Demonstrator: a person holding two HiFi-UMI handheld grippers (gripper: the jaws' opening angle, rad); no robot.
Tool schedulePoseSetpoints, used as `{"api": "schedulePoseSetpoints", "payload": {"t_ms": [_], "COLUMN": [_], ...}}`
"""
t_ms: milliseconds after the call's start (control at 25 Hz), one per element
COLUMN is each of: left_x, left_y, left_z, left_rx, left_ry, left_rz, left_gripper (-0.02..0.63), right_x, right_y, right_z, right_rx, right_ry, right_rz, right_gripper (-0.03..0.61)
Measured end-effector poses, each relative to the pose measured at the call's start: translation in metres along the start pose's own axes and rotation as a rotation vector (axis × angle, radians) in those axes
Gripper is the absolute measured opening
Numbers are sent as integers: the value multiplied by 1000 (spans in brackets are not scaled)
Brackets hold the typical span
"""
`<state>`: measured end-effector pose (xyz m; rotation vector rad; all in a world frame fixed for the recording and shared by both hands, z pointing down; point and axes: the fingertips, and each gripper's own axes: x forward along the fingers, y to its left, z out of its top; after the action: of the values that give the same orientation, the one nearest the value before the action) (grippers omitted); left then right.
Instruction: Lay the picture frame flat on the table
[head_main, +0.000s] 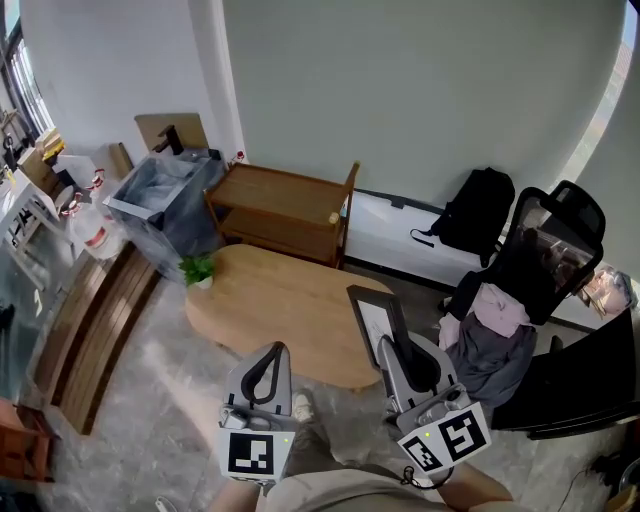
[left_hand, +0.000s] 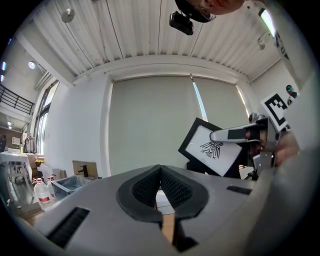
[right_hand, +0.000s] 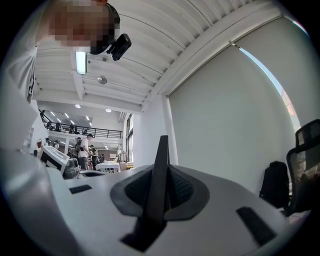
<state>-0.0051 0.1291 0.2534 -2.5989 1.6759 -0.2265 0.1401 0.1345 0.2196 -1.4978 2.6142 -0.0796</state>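
Jaws of the right gripper (head_main: 388, 343) are closed on the picture frame (head_main: 372, 318). In the right gripper view the thin black edge of the frame (right_hand: 160, 170) stands upright between the two ribbed pads, and both pads press on it. The frame is not flat. It is carried in the air, on its edge and leaning a little. In the head view it shows over the near right part of the oval wooden table (head_main: 270, 300). Whether its lower edge touches the table I cannot tell, because the gripper covers it.

In the left gripper view the frame (left_hand: 212, 149) is seen to the right with its face turned to this camera: a black border around a white sheet with a dark drawing. The right gripper (left_hand: 239, 134) holds it at its right side.

The left gripper (head_main: 272, 352) is near the right one, at its left, and holds nothing. Its pads meet at the tips (left_hand: 160, 168) with no thing between them.

On the far left end of the table stands a small green plant (head_main: 198, 270). Behind the table is a wooden shelf (head_main: 285, 205). A black backpack (head_main: 475, 210) leans at the wall. To the right is an office chair (head_main: 550, 245) with clothes (head_main: 498, 312) on its seat.
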Motion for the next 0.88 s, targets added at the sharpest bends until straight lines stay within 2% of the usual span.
{"api": "schedulePoseSetpoints", "payload": {"t_ms": [560, 880], "left_x": [116, 151], "left_y": [128, 182], "left_z": [-2, 7], "left_rx": [-20, -22], "left_ry": [19, 4], "left_rz": [-65, -48], "left_gripper": [5, 5], "right_x": [173, 241], "right_y": [-19, -29], "right_z": [-11, -8], "right_rx": [7, 3], "right_ry": [28, 17], "right_rz": [-56, -64], "right_gripper": [38, 38]}}
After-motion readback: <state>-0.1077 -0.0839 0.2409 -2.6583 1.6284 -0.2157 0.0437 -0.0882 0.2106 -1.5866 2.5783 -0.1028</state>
